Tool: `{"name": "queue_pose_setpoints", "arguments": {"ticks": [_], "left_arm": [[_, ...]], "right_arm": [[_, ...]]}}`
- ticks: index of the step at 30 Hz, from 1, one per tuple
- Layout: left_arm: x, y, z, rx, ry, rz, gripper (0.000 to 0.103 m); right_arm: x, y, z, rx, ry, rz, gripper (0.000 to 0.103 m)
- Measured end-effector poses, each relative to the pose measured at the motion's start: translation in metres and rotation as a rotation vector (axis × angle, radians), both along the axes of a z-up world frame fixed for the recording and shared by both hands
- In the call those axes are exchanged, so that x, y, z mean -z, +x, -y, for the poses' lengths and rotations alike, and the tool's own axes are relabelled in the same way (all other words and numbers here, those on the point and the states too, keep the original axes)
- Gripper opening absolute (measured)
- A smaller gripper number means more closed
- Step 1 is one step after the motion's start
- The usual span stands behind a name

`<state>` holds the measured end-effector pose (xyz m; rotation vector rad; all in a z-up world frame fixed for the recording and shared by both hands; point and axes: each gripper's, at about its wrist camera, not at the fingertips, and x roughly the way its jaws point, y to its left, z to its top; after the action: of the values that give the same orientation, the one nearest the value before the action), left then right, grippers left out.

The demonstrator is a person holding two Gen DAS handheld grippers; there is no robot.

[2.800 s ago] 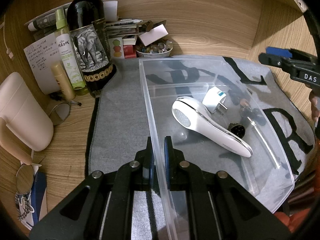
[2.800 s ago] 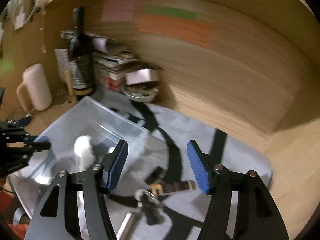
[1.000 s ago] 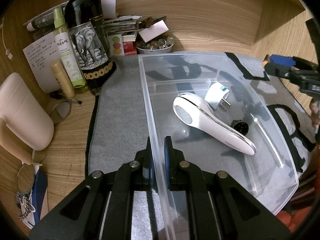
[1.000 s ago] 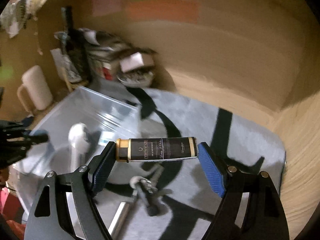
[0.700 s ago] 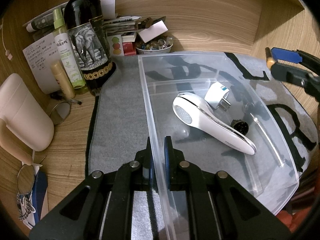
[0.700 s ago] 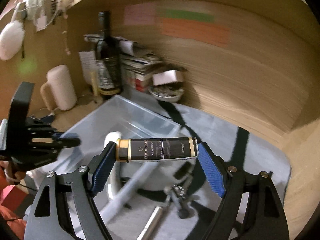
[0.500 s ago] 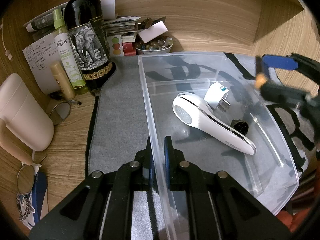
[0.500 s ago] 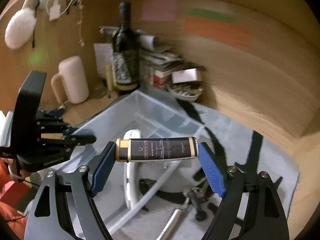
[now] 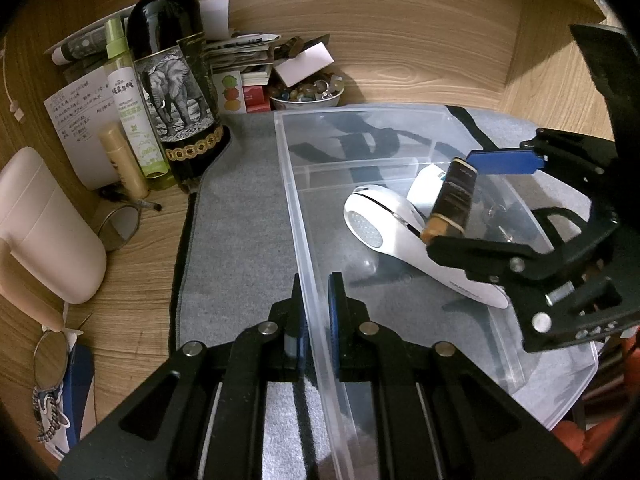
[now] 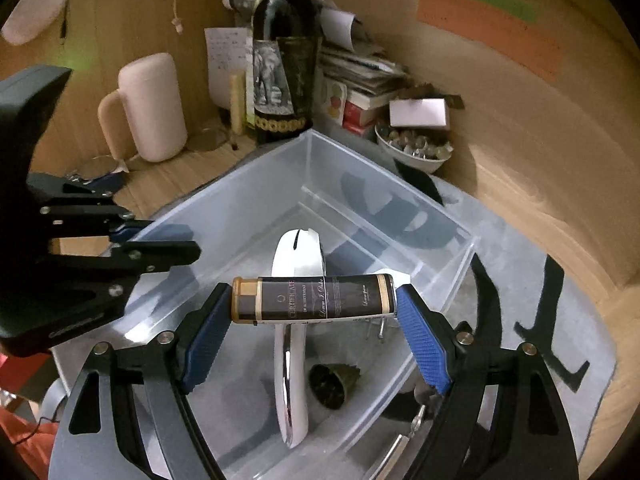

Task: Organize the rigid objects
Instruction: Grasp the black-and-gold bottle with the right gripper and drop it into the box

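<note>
While label-side up, tube [image 10: 314, 299] lengthwise.

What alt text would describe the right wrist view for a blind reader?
The right gripper holds a dark cylindrical tube end to end above a clear plastic bin. Inside lies a white handheld device; the left gripper clamps the bin's wall.

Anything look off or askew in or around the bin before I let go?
Nothing looks spilled or broken. The right gripper holds the dark tube end to end, level over the clear bin. The left gripper pinches the bin's wall. The white handheld device lies directly below the tube.
</note>
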<state>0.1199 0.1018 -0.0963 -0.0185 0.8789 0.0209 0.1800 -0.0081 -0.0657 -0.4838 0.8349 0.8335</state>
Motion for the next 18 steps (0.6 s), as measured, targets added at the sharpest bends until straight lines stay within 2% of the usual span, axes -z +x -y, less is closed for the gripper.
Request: {"name": "queue_pose_setpoints", "arguments": {"ticks": [10, 18], "left_arm": [[0.000, 0.000, 0.000, 0.000, 0.000, 0.000, 0.008], [0.000, 0.000, 0.000, 0.000, -0.002, 0.001, 0.008]], "right_arm": [[0.003, 0.004, -0.004, 0.013, -0.021, -0.003, 0.080], [-0.014, 0.001, 0.003, 0.014, 0.004, 0.048, 0.080]]}}
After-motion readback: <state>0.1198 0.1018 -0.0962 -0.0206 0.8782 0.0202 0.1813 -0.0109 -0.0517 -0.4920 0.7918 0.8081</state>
